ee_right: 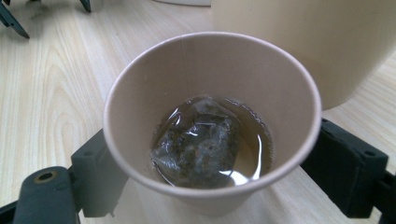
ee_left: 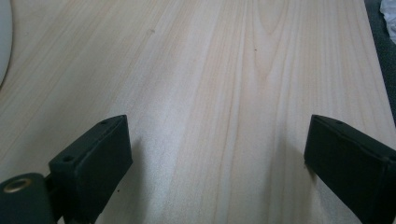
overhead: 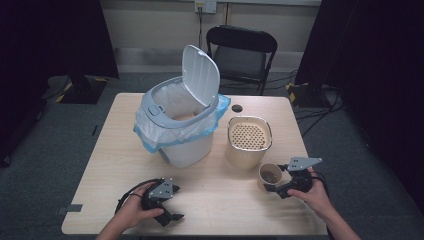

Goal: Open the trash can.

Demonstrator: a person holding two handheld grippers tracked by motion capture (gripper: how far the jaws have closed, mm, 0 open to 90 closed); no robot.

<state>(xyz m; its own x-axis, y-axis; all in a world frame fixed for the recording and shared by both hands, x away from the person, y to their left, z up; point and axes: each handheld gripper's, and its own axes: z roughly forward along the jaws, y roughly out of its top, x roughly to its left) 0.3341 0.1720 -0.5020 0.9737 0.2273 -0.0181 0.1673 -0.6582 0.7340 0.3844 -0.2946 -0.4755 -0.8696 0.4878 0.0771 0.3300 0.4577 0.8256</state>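
Two claws low over the pale wooden bench [overhead: 210, 200], one in each hand. Right claw [overhead: 274, 186] set around a paper cup [ee_right: 212, 116], one black jaw on either side of the cup wall, pads close against it; whether actually pressing, hard to tell. Inside the cup, a soaked tea bag [ee_right: 198, 142] lying in a shallow pool of brownish liquid. Just beyond the cup from this claw, touching or nearly so, a beige container [overhead: 248, 141] with a perforated insert in its top. Farther out and across toward the other hand, a white bin [overhead: 182, 125] lined with a blue-edged bag, lid [overhead: 200, 75] tipped up and open. Beyond the beige container, a small dark round object [overhead: 237, 108] on the bench. Past the far edge, a black folding chair [overhead: 241, 52].

Left claw [ee_left: 217, 144] spread wide, jaws well apart, holding nothing, bare wood grain between them. Well apart from the cup, near the bench's front edge, below the bin.
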